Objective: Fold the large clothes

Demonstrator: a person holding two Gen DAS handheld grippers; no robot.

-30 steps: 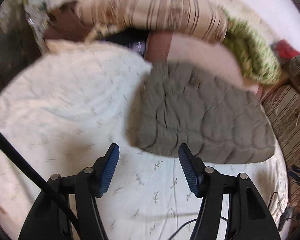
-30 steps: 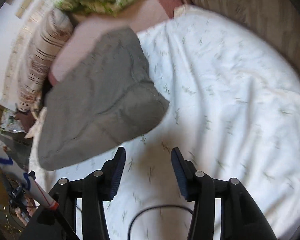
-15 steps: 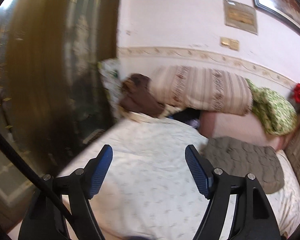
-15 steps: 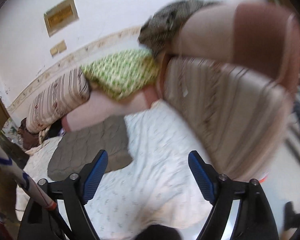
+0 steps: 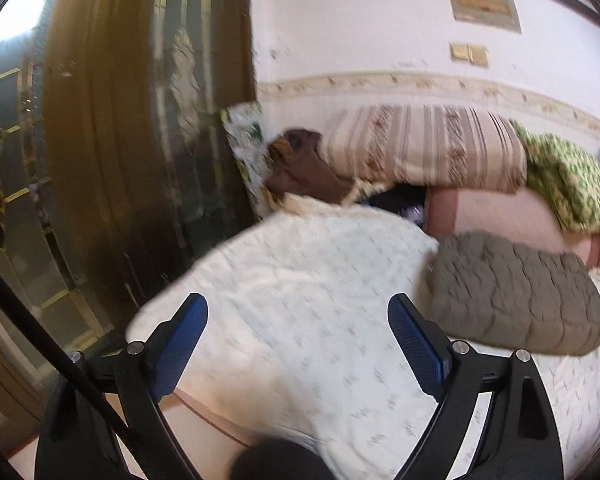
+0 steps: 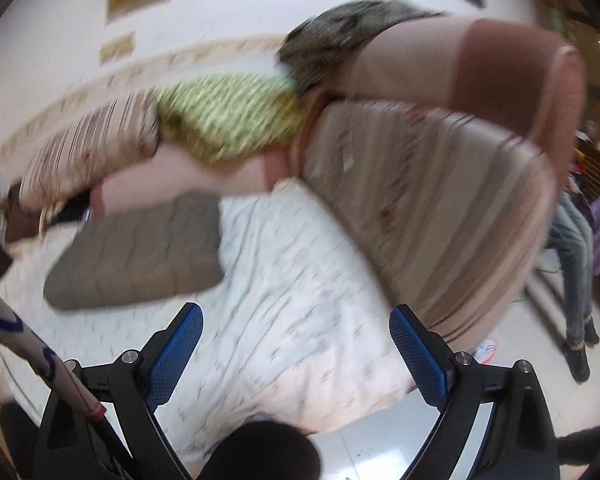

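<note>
A folded grey quilted garment (image 5: 512, 292) (image 6: 140, 252) lies on the white patterned bed sheet (image 5: 312, 292) (image 6: 296, 280), near the pillows. My left gripper (image 5: 298, 312) hovers over the sheet's near left part, well short of the garment; its jaws are opening with nothing between them. My right gripper (image 6: 296, 322) hangs above the sheet's near edge, the garment up and to its left; its jaws are opening too, and nothing is between them. Both views are blurred by motion.
Along the wall lie a striped bolster (image 5: 424, 148), a green patterned blanket (image 5: 568, 180), a pink cushion (image 5: 496, 216) and brown cloth (image 5: 308, 172). A dark wooden door (image 5: 112, 140) stands left of the bed. A striped sofa arm (image 6: 432, 216) borders the bed's right; a person's legs (image 6: 572, 264) stand beyond.
Both grippers have pulled back and up from beside the folded garment, tilting up so the wall, door and sofa come into view. Both sets of jaws have spread wider.
</note>
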